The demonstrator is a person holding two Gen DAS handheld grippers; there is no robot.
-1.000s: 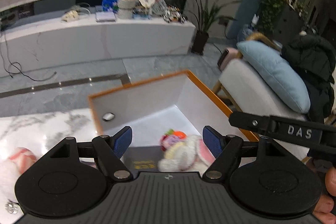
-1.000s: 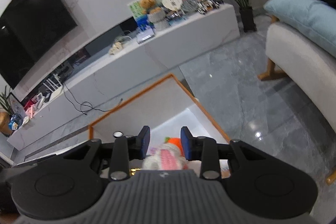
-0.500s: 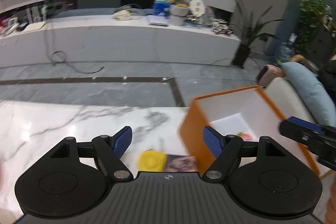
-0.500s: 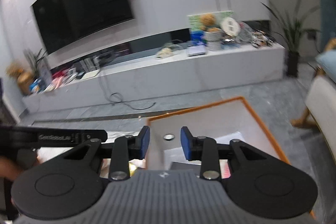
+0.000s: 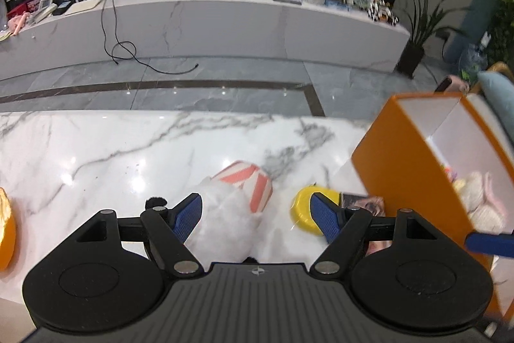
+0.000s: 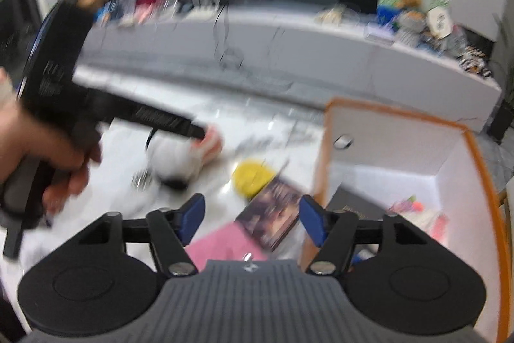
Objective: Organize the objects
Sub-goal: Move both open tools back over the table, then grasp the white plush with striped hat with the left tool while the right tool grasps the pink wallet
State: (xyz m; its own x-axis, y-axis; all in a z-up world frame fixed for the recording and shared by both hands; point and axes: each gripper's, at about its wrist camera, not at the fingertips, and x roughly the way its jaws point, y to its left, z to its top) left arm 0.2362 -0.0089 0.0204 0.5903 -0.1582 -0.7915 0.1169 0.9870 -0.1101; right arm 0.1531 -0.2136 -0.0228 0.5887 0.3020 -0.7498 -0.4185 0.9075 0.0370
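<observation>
Your left claw (image 5: 255,216) hangs spread over the white plush (image 5: 231,214) with the striped end, its blue pads either side of it and not pressing, so nothing is grasped. That plush lies on the marble table (image 5: 96,150), near the orange box (image 5: 401,176). Your right claw (image 6: 249,219) is opening with nothing between its pads, above a booklet (image 6: 273,214) and something pink (image 6: 221,245). I'd judge the job partly done: a pale plush (image 5: 478,198) is already boxed. Left out are the white plush, a yellow disc (image 5: 302,211), the booklet and the pink thing.
</observation>
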